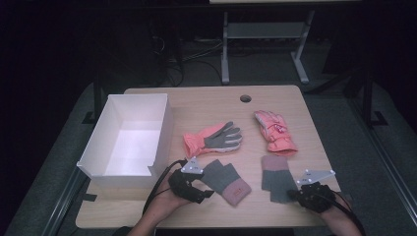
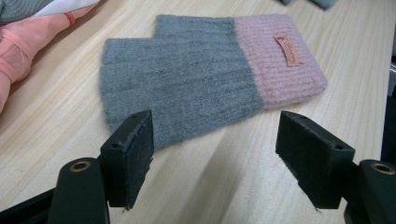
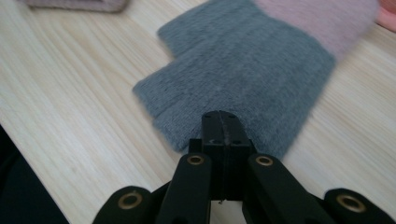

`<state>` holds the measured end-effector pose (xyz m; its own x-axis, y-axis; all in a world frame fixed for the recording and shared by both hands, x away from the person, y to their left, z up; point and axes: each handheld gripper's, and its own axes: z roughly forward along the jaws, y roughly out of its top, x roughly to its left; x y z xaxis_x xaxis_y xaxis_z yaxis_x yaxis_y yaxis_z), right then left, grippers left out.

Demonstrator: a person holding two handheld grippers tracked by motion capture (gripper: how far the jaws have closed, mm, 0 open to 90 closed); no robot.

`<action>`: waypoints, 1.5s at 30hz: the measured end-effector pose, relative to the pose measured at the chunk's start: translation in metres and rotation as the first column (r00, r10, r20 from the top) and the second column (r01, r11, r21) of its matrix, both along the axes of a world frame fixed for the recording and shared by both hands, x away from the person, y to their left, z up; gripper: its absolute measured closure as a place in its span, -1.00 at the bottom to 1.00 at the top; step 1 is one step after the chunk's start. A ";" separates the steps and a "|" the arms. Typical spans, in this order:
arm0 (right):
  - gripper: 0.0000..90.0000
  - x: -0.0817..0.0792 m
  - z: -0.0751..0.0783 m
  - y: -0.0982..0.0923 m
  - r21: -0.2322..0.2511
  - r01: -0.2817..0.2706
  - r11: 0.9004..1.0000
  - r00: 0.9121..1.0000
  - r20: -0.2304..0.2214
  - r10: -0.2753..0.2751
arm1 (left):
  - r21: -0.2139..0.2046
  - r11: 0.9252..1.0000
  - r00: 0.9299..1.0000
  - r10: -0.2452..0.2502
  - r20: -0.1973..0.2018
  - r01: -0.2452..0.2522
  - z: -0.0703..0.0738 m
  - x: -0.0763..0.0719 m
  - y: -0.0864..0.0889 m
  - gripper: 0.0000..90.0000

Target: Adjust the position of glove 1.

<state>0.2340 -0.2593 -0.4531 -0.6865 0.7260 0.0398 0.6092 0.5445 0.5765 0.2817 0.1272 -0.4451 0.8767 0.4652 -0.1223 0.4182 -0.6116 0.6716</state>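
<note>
Two grey knit fingerless gloves with pink cuffs lie flat near the table's front edge. My left gripper (image 1: 206,192) (image 2: 215,154) is open, its jaws wide apart just short of the left glove (image 1: 227,181) (image 2: 205,79), with bare wood between the pads. My right gripper (image 1: 291,194) (image 3: 223,126) is shut, its tips over the finger-end edge of the right glove (image 1: 275,178) (image 3: 243,79); no fabric shows between the pads. An orange-and-grey glove (image 1: 214,138) (image 2: 18,51) and a pink padded glove (image 1: 275,132) lie farther back.
An open white box (image 1: 129,142) stands on the left side of the wooden table (image 1: 196,103), close to my left hand. A round cable hole (image 1: 245,98) sits near the far edge. Beyond the table are desk legs and cables on a dark floor.
</note>
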 end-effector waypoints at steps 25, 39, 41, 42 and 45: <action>1.00 0.076 0.021 0.021 0.056 0.048 0.997 0.990 0.133 -0.055 | 0.001 1.000 1.000 -0.003 -0.003 0.003 0.000 0.001 0.000 -0.39; 1.00 0.091 0.003 0.024 -0.051 0.068 0.996 0.994 0.092 -0.063 | 0.000 1.000 1.000 -0.004 0.007 0.004 0.001 0.002 0.002 -0.44; 1.00 0.087 0.004 0.020 -0.053 0.075 0.996 0.994 0.087 -0.070 | 0.000 1.000 1.000 -0.003 0.008 0.003 0.001 0.002 0.002 -0.46; 1.00 0.085 0.004 0.018 -0.058 0.079 0.995 0.994 0.086 -0.073 | 0.000 1.000 1.000 -0.004 0.009 0.004 0.001 0.002 0.002 -0.46; 1.00 0.077 0.005 0.010 -0.066 0.094 0.993 0.993 0.081 -0.089 | 0.001 1.000 1.000 -0.004 0.009 0.004 0.001 0.002 0.002 -0.47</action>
